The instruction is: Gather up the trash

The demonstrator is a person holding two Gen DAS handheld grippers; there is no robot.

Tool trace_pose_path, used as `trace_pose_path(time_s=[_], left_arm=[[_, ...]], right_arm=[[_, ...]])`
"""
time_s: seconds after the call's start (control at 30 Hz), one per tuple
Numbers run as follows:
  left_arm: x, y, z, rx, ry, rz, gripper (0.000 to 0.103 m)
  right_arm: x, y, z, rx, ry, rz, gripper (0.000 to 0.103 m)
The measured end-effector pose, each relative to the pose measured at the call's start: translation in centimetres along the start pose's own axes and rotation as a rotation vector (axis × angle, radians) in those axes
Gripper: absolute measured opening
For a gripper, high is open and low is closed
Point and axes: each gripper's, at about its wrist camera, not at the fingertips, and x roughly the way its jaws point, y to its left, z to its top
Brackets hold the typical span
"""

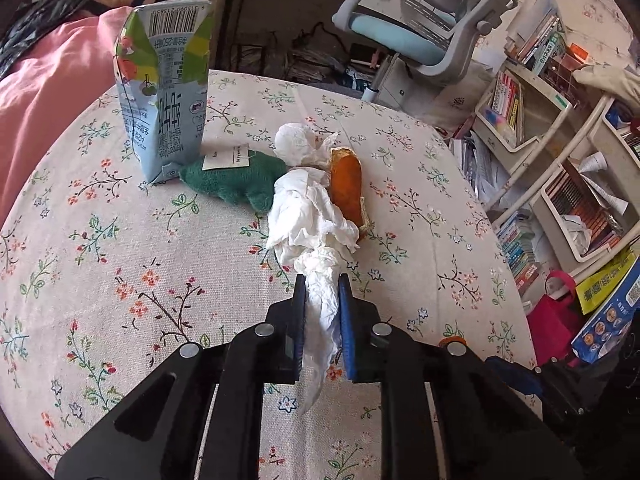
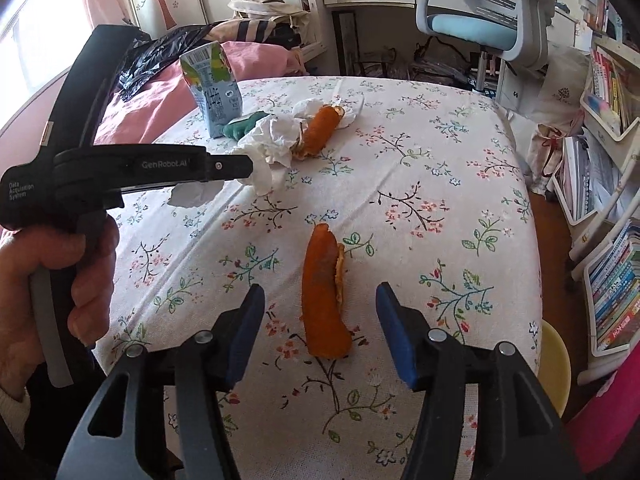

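Left gripper (image 1: pixel 322 284) is clamped down tight on the twisted tail of a crumpled white tissue (image 1: pixel 308 212) — the pads are squeezing the paper, and the rest of the wad is trailing out over the floral tablecloth (image 1: pixel 120 240). From the right wrist view you can see a hand (image 2: pixel 60 280) wrapped round that tool's handle. So the step in hand looks like picking up the tissue, 1 piece of trash among several.

Right gripper (image 2: pixel 320 300) is about half open and holding nothing. An orange peel (image 2: pixel 324 296) lies on the cloth right between its 2 fingers, but neither pad looks to be touching it.

Other stuff on the table: a second orange peel (image 1: pixel 346 188) tucked against the far side of the tissue, a green fuzzy cloth thing with a tag (image 1: pixel 236 180) touching the tissue's other side, and a drink carton (image 1: pixel 168 88) standing upright just beside that.

Next move, best guess — the left one needs to lift the tissue clear without dragging the far peel along, since they're touching. The right one would have to close on the near peel; it's flat and curved, so it'll want a low, square pinch. No bin or bag for the trash that can be told for sure.
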Motion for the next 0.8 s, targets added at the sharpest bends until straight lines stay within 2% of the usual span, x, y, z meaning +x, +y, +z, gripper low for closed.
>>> trace_pose_path(time_s=[0.37,0.5,0.8], left_arm=[[-0.1,-0.7,-1.0,0.025,0.043,-0.046,0.015],[0.2,-1.3,-1.2,0.043,0.052,-0.06,0.015],[0.2,-2.6,-0.9,0.091,0.021,-0.016,0.015]], right_arm=[[0.1,-0.2,0.0,0.0,0.0,0.0,0.056],[0.1,-0.4,-0.1,0.001,-0.001,-0.002,0.053],[0.2,-0.4,0.0,-0.001,0.0,-0.015,0.052]])
